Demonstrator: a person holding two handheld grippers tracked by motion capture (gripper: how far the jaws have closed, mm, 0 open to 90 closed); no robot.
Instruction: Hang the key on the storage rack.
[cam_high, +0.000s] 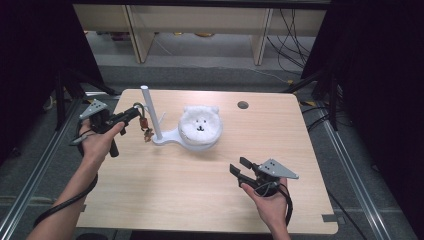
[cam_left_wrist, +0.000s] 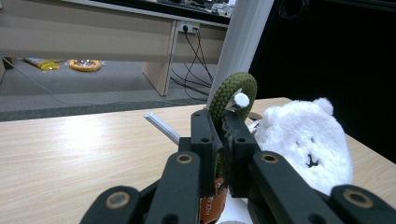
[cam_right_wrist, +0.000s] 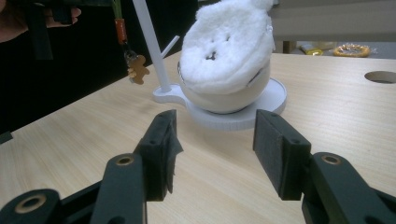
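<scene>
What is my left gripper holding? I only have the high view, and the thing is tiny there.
Observer: The left gripper is shut on a green cord loop, which arches up above the jaws.
Operator: Does anything hang from it?
Observer: Yes. In the right gripper view an orange tag hangs from the cord, with a small gingerbread charm below it, clear of the table.
Operator: And is my right gripper empty?
Observer: Yes. The right gripper is open with only bare tabletop between its pads, short of the white stand base that carries the fluffy bear-faced thing.
</scene>
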